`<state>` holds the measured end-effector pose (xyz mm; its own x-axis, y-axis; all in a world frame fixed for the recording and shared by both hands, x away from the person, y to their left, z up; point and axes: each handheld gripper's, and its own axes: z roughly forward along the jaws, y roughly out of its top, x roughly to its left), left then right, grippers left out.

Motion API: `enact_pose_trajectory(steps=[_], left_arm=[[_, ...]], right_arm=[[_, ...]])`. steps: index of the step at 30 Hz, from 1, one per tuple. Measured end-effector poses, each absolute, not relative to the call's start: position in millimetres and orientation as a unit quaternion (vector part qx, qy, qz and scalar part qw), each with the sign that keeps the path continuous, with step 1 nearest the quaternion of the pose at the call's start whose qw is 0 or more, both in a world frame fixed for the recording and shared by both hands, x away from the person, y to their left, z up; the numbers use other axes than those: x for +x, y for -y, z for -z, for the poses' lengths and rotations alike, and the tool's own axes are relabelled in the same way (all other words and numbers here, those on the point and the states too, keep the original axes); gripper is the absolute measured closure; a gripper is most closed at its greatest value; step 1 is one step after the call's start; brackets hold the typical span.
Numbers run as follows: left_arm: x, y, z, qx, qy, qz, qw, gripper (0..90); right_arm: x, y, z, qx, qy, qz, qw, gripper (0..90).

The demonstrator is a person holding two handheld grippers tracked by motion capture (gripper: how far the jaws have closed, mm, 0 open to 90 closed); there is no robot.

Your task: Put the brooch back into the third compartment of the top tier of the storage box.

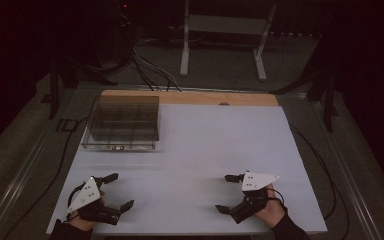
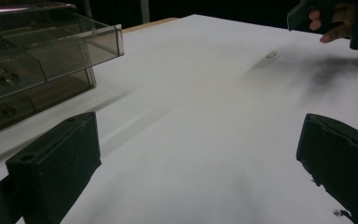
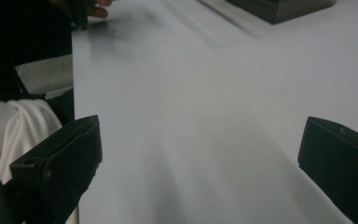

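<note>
Where grippers gape: smooth white table [image 1: 190,145]

Desk [image 1: 195,150] top: smooth matt white, w/ bare wood strip [image 1: 190,97] at far edge. Organizer box [image 1: 122,122]: clear smoky plastic, glossy. Claw [image 2: 196,158] jaws: matt black plastic.

Clear compartmented plastic box [image 1: 121,122] sits upright at the table's far-left corner.

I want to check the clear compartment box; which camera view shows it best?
The high view: the whole clear box with its dividers, at the table's far left. The left gripper view shows one near corner; the right gripper view shows a dark edge.
</note>
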<state>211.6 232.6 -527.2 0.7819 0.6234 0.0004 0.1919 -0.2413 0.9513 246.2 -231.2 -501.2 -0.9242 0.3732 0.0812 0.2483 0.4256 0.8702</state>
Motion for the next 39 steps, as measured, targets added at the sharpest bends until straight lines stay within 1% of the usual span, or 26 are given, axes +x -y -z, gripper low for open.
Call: enact_pose_trajectory(steps=[13,31,39], left_arm=[[212,-232,527,0.763,-0.265,-0.191,0.558,0.6],[212,-232,526,0.762,-0.264,-0.190,0.560,0.6],[212,-232,527,0.763,-0.264,-0.189,0.559,0.6]], right_arm=[[254,242,491,0.223,-0.808,-0.537,0.095,0.0],[264,263,492,0.286,-0.781,-0.536,0.144,0.0],[269,274,494,0.316,-0.772,-0.530,0.152,0.0]])
